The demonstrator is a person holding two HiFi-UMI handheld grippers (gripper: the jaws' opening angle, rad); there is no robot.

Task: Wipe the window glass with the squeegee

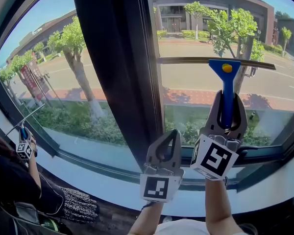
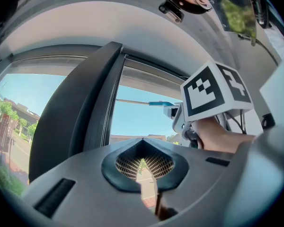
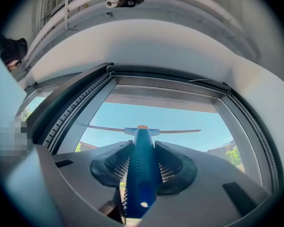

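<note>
Squeegee up on the R pane, held by the right gripper [image 1: 227, 112]; left gripper [image 1: 172, 134] idle.

Right gripper's jaws are clamped on the blue handle of the squeegee [image 1: 228, 84]. Handle is upright, and the blade is level across the upper part of the window glass [image 1: 191, 89], just right of the dark mullion [image 1: 115, 72]. Can't tell if the rubber touches the pane. Left gripper sits lower and beside it, in front of the mullion base, jaws pressed together w/ nothing btwn them. A white sill [image 1: 95, 175] runs below the dark frame, and a white ceiling [image 3: 146, 37] curves overhead. Outside are trees [image 1: 73, 48], a street [image 1: 196, 75], brick buildings and blue sky. At far left a second person [image 1: 10, 182] in dark clothes holds another gripper tool at the L pane.
</note>
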